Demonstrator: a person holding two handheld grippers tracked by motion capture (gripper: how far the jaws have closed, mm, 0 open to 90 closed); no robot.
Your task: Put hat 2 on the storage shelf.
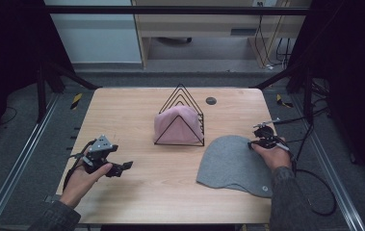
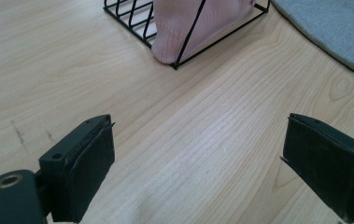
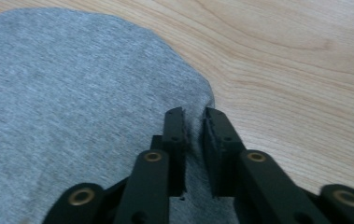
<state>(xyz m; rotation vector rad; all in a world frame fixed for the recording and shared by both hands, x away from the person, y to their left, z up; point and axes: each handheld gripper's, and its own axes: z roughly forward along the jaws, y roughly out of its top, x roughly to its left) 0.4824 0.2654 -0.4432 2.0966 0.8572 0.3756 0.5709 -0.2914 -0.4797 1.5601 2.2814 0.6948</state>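
Pinching the far right edge of the grey beanie (image 1: pixel 235 163), the right gripper (image 1: pixel 262 140) has its jaws drawn narrow with a fold of the knit fabric between them; in the right gripper view the jaws (image 3: pixel 194 135) close on the cloth just inside its rounded rim, with bare wood showing to the right of it. The beanie lies flat on the right side of the desk (image 1: pixel 136 192), its long axis running from the far end near the right gripper down toward the near edge, where a small round tag sits at the near right corner. The hat spreads leftward and nearward from the jaws, so any lift from this grip would probably hang most of the fabric below and to the left of the hold.

The left gripper (image 1: pixel 117 167) rests low over the near left part of the desk, well apart from the beanie, its jaws spread wide and holding nothing; in the left gripper view (image 2: pixel 198 168) only bare wood lies between them. Ahead of them, toward the far right, stands the black wire rack (image 1: pixel 180 120) at the middle of the desk, with a pink beanie (image 1: pixel 176 124) already slotted in it; the wire rack (image 2: pixel 132 18) and pink beanie (image 2: pixel 188 28) show at the top of that view, with the grey beanie (image 2: pixel 329 28) beyond.

The right hand is plainly the nearer one to the grey hat. The rack stands just to the far left of the hat, apparently not touching, though the gap is hard to judge.
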